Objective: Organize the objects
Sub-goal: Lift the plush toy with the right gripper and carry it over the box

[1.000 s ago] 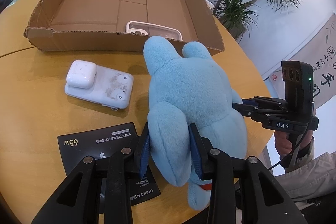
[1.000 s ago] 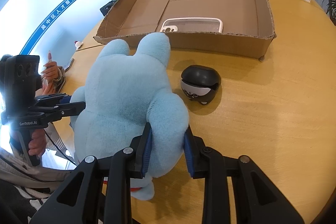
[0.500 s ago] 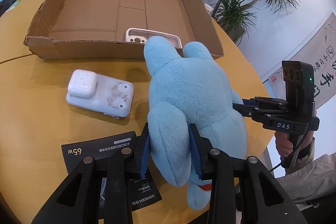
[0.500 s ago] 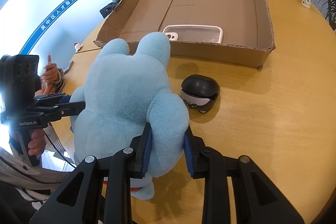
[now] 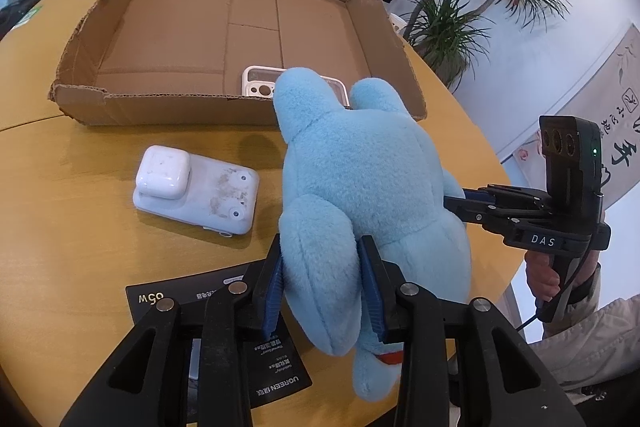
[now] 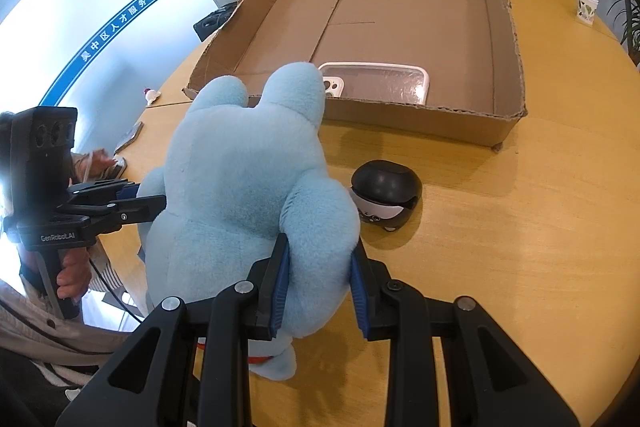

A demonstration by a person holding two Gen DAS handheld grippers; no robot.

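Both tools clamped on the blue plush toy (image 5: 360, 187): your left tool (image 5: 322, 291) pinches one soft limb between its blue pads, your right tool (image 6: 318, 281) pinches the limb on the other side. Jaws pressed into the fur on each, nothing else between them.

Toy sits held between the two tools over the near part of the round wooden surface (image 6: 520, 247), back toward you, ears pointing away at the cardboard box (image 5: 256, 27). Its long axis runs straight from the tools to the box, and the ears already overlap the near wall in both views. So the coming move, as I judge it, is forward and over that low wall. Neither hand looks nearer; the grip is symmetric.

Materials: plush is fuzzy and squashy, so the limbs will compress and may slip. Box is a shallow, open corrugated tray with torn edges, and a clear phone case with a white rim (image 6: 376, 83) lies flat inside by the near wall, right where the toy would land.

Left on the surface: white earbud case (image 5: 162, 173) atop a scuffed white slab-shaped device (image 5: 216, 199), a flat black UGREEN charger package (image 5: 276, 367), a round black gadget (image 6: 386, 195).
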